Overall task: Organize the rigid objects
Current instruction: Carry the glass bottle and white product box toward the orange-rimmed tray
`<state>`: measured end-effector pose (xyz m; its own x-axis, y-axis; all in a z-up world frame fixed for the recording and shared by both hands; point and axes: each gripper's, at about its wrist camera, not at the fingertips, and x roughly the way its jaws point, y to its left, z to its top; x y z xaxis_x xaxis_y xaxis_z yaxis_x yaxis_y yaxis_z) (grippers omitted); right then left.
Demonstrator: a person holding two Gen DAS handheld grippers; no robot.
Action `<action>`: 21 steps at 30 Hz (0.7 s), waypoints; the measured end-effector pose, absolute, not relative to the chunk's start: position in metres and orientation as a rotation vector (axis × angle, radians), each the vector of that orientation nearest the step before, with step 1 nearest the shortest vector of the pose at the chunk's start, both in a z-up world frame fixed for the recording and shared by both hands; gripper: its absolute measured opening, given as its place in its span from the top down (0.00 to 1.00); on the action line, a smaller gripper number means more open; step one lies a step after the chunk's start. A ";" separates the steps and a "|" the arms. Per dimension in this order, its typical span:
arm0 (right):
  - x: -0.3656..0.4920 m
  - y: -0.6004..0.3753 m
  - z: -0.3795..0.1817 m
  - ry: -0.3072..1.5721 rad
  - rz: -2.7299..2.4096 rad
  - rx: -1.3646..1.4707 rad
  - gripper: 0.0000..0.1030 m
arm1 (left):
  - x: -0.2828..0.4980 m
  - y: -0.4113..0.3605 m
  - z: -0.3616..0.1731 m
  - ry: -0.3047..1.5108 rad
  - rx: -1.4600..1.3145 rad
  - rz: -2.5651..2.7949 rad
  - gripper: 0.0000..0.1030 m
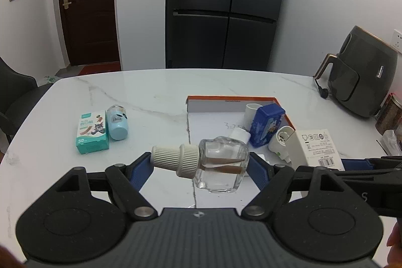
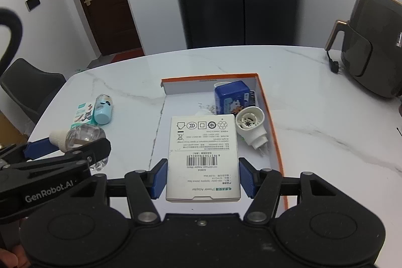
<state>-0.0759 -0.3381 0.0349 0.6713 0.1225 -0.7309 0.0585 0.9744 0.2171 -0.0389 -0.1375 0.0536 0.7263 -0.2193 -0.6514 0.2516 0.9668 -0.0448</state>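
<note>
My left gripper (image 1: 201, 162) is shut on a clear glass bottle (image 1: 221, 162) with a ribbed white cap. The bottle lies sideways between the blue pads, near the left edge of an orange-rimmed white tray (image 1: 231, 99). My right gripper (image 2: 203, 175) is shut on a white power-adapter box (image 2: 203, 142), held flat over the tray's (image 2: 208, 77) near half. In the tray lie a blue box (image 2: 231, 94) and a white plug-in device (image 2: 251, 127). The right wrist view shows the left gripper (image 2: 67, 150) with the bottle (image 2: 83, 136) at its left.
A teal cartoon box (image 1: 91, 132) and a light blue bottle (image 1: 117, 126) lie on the marble table left of the tray. A dark air fryer (image 1: 359, 77) stands at the back right, with jars (image 1: 390, 114) beside it. A dark chair (image 1: 15, 97) sits at the left.
</note>
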 end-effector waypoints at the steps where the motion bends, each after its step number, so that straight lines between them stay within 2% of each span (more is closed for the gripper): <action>1: -0.077 -0.340 0.035 0.837 0.035 0.232 0.31 | -0.039 -0.139 0.053 0.712 0.048 -0.261 0.21; 21: -0.088 -0.376 0.029 0.840 -0.012 0.252 0.31 | -0.043 -0.169 0.047 0.720 0.047 -0.290 0.21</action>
